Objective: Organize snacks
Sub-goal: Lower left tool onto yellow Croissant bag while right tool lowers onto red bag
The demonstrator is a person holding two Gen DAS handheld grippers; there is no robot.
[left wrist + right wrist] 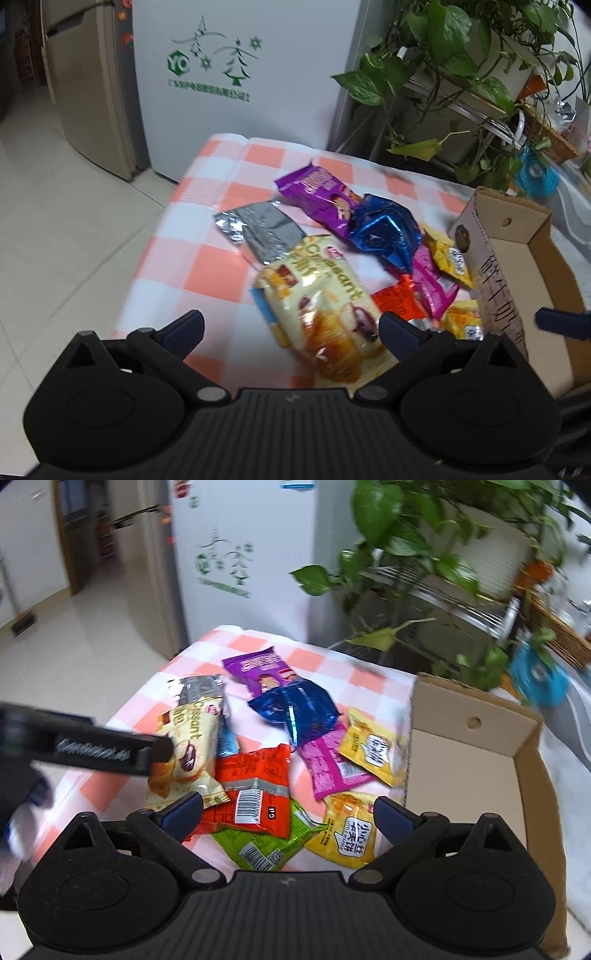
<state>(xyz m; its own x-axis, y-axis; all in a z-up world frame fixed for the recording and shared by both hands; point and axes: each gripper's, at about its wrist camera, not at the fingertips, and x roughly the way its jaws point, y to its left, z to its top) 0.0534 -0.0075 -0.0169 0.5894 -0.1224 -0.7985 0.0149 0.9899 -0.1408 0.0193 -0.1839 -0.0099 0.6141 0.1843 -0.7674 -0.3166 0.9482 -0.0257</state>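
Several snack packets lie in a pile on the checked tablecloth (207, 266). A cream croissant packet (325, 317) lies nearest my left gripper (291, 328), which is open and hovers just above its near end. A silver packet (258, 229), a purple one (317, 199) and a blue one (384, 232) lie beyond. My right gripper (288, 812) is open above a red packet (255, 790), a green one (266, 845) and a yellow one (347, 834). The left gripper's finger (110, 753) crosses the right wrist view over the croissant packet (188, 753).
An open cardboard box (461, 768) stands at the right of the pile, its near wall (491, 280) next to the yellow packets. A white freezer (240, 74) and a plant rack (461, 85) stand behind the table. Tiled floor lies to the left.
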